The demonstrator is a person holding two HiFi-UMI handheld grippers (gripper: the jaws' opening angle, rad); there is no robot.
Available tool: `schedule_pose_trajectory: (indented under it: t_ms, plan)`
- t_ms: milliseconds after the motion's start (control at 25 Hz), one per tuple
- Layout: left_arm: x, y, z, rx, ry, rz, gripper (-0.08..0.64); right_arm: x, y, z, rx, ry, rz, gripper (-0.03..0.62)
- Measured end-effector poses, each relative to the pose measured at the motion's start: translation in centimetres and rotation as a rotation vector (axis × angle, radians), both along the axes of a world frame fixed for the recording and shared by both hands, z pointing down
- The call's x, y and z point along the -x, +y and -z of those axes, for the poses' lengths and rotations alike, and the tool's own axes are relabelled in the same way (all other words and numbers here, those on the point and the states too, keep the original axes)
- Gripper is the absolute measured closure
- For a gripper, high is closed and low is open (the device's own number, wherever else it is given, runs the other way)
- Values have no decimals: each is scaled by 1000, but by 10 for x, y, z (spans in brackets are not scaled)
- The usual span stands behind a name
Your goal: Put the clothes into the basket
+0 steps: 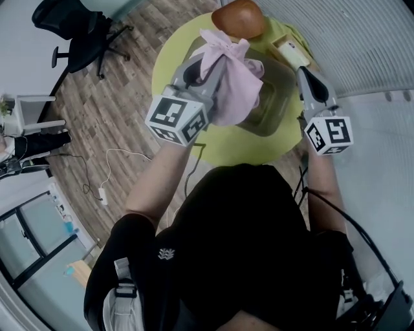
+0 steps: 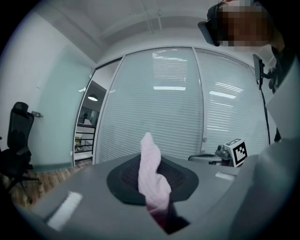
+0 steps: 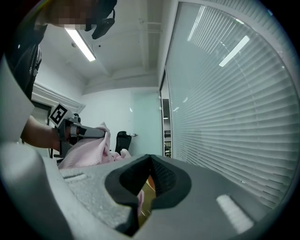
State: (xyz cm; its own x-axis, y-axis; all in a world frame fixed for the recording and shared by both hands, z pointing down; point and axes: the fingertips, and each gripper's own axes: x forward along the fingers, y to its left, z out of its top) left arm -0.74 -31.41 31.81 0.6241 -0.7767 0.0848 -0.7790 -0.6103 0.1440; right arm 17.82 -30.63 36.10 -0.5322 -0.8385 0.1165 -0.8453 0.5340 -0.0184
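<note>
A pink cloth [image 1: 233, 77] hangs bunched over the olive basket [image 1: 277, 103] on the round yellow-green table [image 1: 220, 147]. My left gripper [image 1: 210, 64] is shut on it, above the basket's left side. In the left gripper view a twist of the cloth [image 2: 150, 164] sticks up from between the closed jaws of that gripper [image 2: 154, 201]. My right gripper [image 1: 303, 70] hovers by the basket's right edge, apart from the cloth. Its jaws [image 3: 150, 173] meet at the tips with nothing held. From the right gripper view the cloth [image 3: 86, 152] drapes below the left gripper [image 3: 89, 132].
A brown rounded object [image 1: 238, 18] and a small wooden box [image 1: 291, 50] sit at the table's far side. A black office chair [image 1: 77, 32] stands on the wood floor at the left. A glass wall with blinds [image 3: 225, 117] runs along the right.
</note>
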Motion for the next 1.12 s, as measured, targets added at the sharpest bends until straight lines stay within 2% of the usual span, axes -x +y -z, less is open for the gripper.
schedule_pose_trajectory:
  t_ms: [320, 600, 720, 800, 1000, 1120]
  plan:
    - [-7, -5, -29, 50, -15, -14, 508, -10, -1, -6, 16, -8, -33, 591]
    - [-2, -2, -51, 115, -38, -25, 508, 3, 12, -21, 48, -18, -28, 591]
    - [-1, -2, -56, 119, -48, -31, 509, 5, 15, -29, 70, -26, -33, 591]
    - [1, -6, -61, 122, -65, -21, 535, 5, 15, -33, 79, -31, -34, 591]
    - [4, -2, -117, 264, -143, 8, 535, 4, 15, -41, 94, -30, -31, 591]
    - [8, 0, -134, 282, -188, 48, 535, 1, 15, -48, 105, -28, -31, 591]
